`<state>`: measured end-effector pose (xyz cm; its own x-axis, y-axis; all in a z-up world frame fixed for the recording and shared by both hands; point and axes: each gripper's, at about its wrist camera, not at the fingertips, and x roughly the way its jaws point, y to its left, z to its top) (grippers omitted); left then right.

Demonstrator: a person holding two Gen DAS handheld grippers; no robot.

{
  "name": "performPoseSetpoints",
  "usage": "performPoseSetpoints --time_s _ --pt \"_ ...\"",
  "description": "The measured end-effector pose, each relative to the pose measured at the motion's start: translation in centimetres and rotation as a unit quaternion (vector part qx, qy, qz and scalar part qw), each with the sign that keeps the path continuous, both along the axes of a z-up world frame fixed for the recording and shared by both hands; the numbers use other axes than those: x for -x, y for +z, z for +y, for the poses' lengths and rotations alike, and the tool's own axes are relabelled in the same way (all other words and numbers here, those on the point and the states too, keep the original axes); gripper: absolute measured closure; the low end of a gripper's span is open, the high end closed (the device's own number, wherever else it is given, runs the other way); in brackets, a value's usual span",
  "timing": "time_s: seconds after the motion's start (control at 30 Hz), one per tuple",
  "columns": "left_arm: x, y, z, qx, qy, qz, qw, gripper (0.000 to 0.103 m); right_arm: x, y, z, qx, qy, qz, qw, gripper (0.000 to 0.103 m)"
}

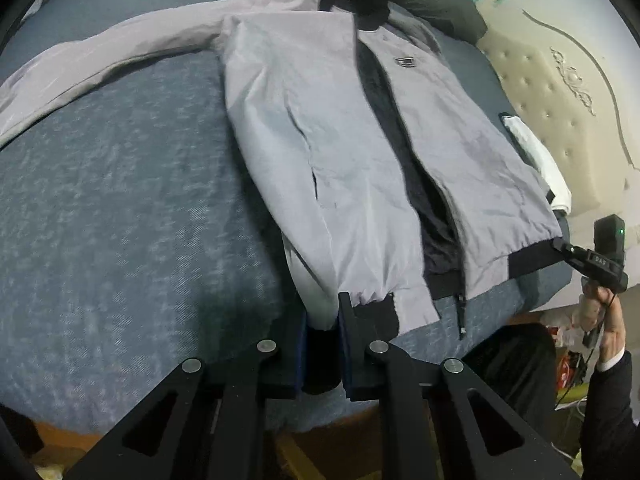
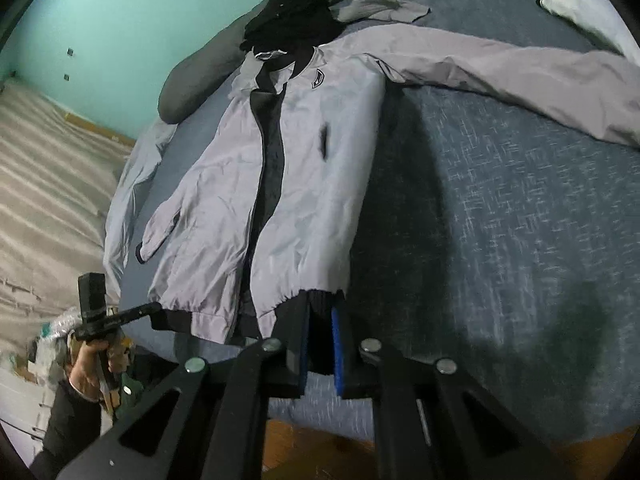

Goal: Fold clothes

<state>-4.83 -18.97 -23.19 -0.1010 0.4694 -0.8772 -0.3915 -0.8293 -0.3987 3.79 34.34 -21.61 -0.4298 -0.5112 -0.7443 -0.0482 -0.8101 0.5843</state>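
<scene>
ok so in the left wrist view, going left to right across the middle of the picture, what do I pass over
Outstretched jacket sleeve → blue-grey bedspread → left front panel of the grey jacket → dark open lining strip → right front panel → white cloth at the bed edge → tufted cream headboard.

jacket (image 1: 360, 140) sleeve cut off left, chest badge (image 1: 404, 61) unreadable
</scene>
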Motion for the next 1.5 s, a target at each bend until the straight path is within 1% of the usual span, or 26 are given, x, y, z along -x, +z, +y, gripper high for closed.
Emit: performPoseSetpoints --time_s 0.07,0.17,0.23,0.3,0.4,0.47,0.53,0.63,0.7,0.77,0.8,0.87,0.9,0.93,0.97,1.03,1.17,1.2,1.3,1.4,1.5 --pt "0.1 -0.8 -0.5 0.005 0.005 -0.009 0.9999 0.089 -0.6 -0.4 0.2 -0.006 -0.001 -0.008 1.000 0.095" --pt "-0.1 -1.9 -0.5 0.012 0.007 -0.022 0.9997 0.089 -0.8 -2.7 0.1 0.000 -0.014 -0.038 0.999 0.095" --pt "-0.2 -2.5 -0.4 0.016 0.007 -0.027 0.9995 0.089 -0.8 -3.7 0.1 -0.007 -0.014 -0.052 0.999 0.097" --pt "-0.8 -2.2 -1.7 0.013 0.007 -0.030 0.9994 0.089 -1.3 -4.5 0.2 -0.012 -0.015 -0.062 0.998 0.097" --pt "-0.7 -2.0 -3.1 0.009 0.009 -0.037 0.9992 0.089 -1.7 -5.2 0.5 -0.018 -0.013 -0.072 0.997 0.097" --pt "-0.9 -1.9 -3.0 0.005 0.009 -0.040 0.9991 0.089 -1.9 -5.4 0.9 -0.016 -0.016 -0.075 0.997 0.097" --pt "-0.7 -2.1 -2.7 0.015 0.006 -0.035 0.9992 0.089 -1.9 -5.5 1.1 -0.013 -0.014 -0.074 0.997 0.097" --pt "0.5 -3.0 -2.8 0.023 0.012 -0.047 0.9985 0.089 -1.0 -6.1 0.7 -0.028 -0.004 -0.080 0.996 0.097" --pt "0.7 -2.6 -2.8 0.017 0.017 -0.046 0.9987 0.088 -0.7 -6.1 0.6 -0.038 -0.004 -0.083 0.996 0.094" --pt "1.0 -2.2 -3.0 0.015 0.023 -0.041 0.9988 0.083 -0.6 -5.3 0.5 -0.052 -0.008 -0.078 0.996 0.092" --pt "1.2 -1.6 -3.3 0.019 0.027 -0.033 0.9989 0.079 -0.3 -5.0 0.1 -0.055 -0.005 -0.074 0.996 0.085" --pt "1.5 -0.1 -4.0 0.029 0.034 -0.010 0.9989 0.069 0.3 -4.4 -0.8 -0.059 0.004 -0.066 0.996 0.078" --pt "1.8 0.7 -4.2 0.029 0.038 0.001 0.9989 0.063 0.6 -4.0 -1.3 -0.061 0.009 -0.062 0.996 0.075" --pt "2.2 1.4 -4.4 0.025 0.042 0.007 0.9988 0.061 0.9 -3.7 -1.8 -0.063 0.013 -0.058 0.996 0.074" --pt "2.4 1.8 -4.2 0.024 0.042 0.012 0.9987 0.061 1.3 -3.4 -2.3 -0.065 0.018 -0.054 0.996 0.072" --pt "2.5 2.4 -3.3 0.027 0.034 0.024 0.9988 0.060 1.9 -2.8 -3.2 -0.069 0.027 -0.045 0.996 0.070" --pt "2.8 2.6 0.1 0.021 0.020 0.036 0.9989 0.060 3.2 -1.6 -5.1 -0.077 0.045 -0.029 0.996 0.056" --pt "3.0 2.5 1.2 0.021 0.016 0.038 0.9989 0.060 3.5 -1.3 -5.6 -0.079 0.050 -0.025 0.995 0.054" --pt "3.4 1.9 4.5 0.018 0.004 0.040 0.9990 0.060 4.4 -0.4 -7.1 -0.086 0.063 -0.013 0.994 0.054" --pt "3.7 1.2 7.7 0.015 -0.007 0.038 0.9991 0.060 5.9 -1.3 -9.8 -0.101 0.084 -0.013 0.991 0.054" --pt "4.5 1.0 9.3 0.016 -0.010 0.041 0.9990 0.060 7.3 -2.3 -12.7 -0.117 0.106 -0.014 0.987 0.054"
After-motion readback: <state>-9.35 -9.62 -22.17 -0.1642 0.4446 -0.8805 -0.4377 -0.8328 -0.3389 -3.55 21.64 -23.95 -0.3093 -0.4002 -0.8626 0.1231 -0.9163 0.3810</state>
